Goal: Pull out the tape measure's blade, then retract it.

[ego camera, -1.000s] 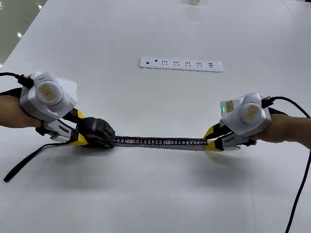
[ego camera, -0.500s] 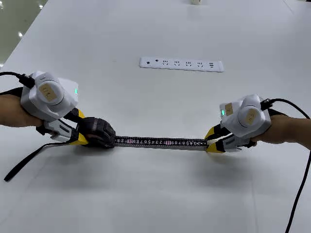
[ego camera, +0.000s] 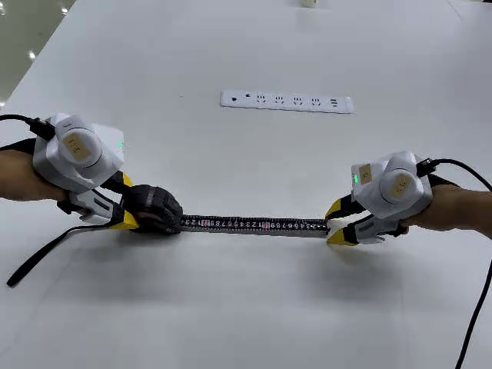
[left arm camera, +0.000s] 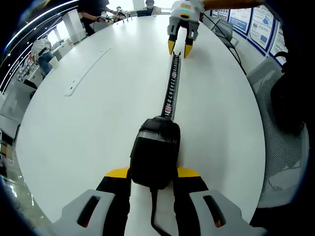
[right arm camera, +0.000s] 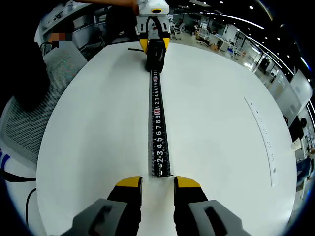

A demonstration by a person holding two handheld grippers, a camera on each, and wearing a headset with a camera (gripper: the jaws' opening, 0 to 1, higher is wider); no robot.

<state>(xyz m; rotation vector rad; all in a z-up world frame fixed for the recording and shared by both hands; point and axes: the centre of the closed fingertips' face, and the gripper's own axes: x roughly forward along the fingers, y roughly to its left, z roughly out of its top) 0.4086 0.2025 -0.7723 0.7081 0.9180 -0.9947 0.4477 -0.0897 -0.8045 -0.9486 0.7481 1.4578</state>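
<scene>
Currently clamping tape measure (left arm camera: 155,147) in left gripper (left arm camera: 153,173); blade (right arm camera: 157,123) laid flat along white table (ego camera: 246,46), tip just ahead of right gripper (right arm camera: 158,183), jaws parted. Power strip (ego camera: 286,101) beyond; mesh chair (right arm camera: 54,73) at table edge.

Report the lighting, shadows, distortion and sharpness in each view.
Head view: even, soft light on the white tabletop, only a faint shadow under the right gripper, everything sharp. Left gripper view: fisheye bows the tabletop's edge; the black tape measure case is dark, with little surface detail. Right gripper view: numerals on the black measuring blade read crisply; the white power strip looks bent.
</scene>
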